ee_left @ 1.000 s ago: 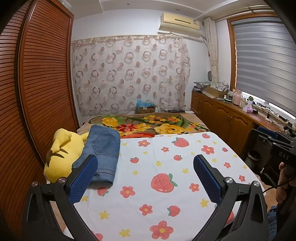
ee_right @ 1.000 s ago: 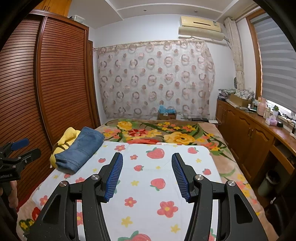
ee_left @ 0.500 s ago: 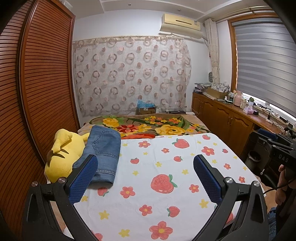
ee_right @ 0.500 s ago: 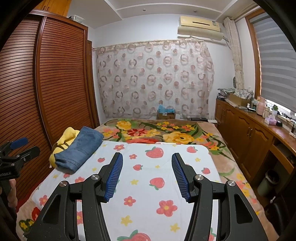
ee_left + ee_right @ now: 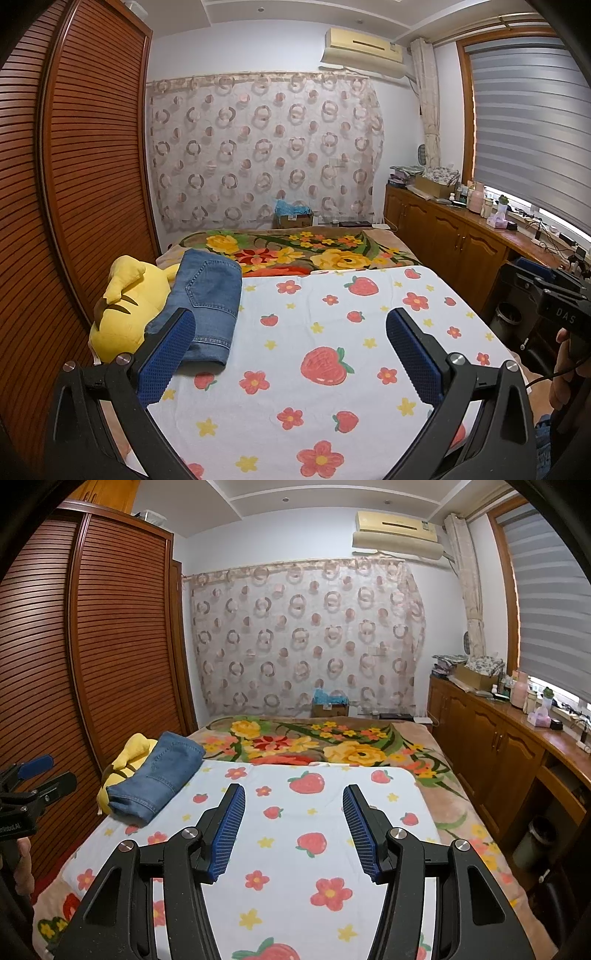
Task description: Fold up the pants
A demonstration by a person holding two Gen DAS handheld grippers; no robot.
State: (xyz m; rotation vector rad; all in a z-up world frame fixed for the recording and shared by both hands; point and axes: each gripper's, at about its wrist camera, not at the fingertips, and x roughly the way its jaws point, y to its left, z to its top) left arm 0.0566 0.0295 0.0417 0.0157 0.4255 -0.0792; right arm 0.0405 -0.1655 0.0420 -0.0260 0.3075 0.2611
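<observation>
1. Left wrist view: jeans (image 5: 205, 306) sit folded into a compact stack at the left edge of the bed (image 5: 388, 254), half on the strawberry sheet (image 5: 317, 332), half leaning on a yellow plush (image 5: 122, 310).
2. Left claw (image 5: 291, 354) is open wide with nothing between the blue pads. Its left pad (image 5: 166, 354) overlaps the near hem of the jeans in the picture; real contact I can't tell.
3. Right wrist view: right claw (image 5: 293, 834) is open about halfway, empty, aimed down the middle of the sheet. Jeans (image 5: 159, 779) lie well off to its left and further up the bed.
4. Key relation: the stack is ahead and to the left of both claws, and the left claw is clearly the nearer one. The right would have to cross most of the sheet to reach it.
5. Long axis of the stack runs roughly along the bed, near hem toward the claws, far end toward the floral blanket (image 5: 314, 742). It tilts up slightly where it rides on the plush.
6. My read: the pants look already folded, so the fold seems done or a new garment is pending. If the stack needs moving, the left claw swinging left onto the near hem is the short path.
7. Risk: a grab there may catch the plush too.
</observation>
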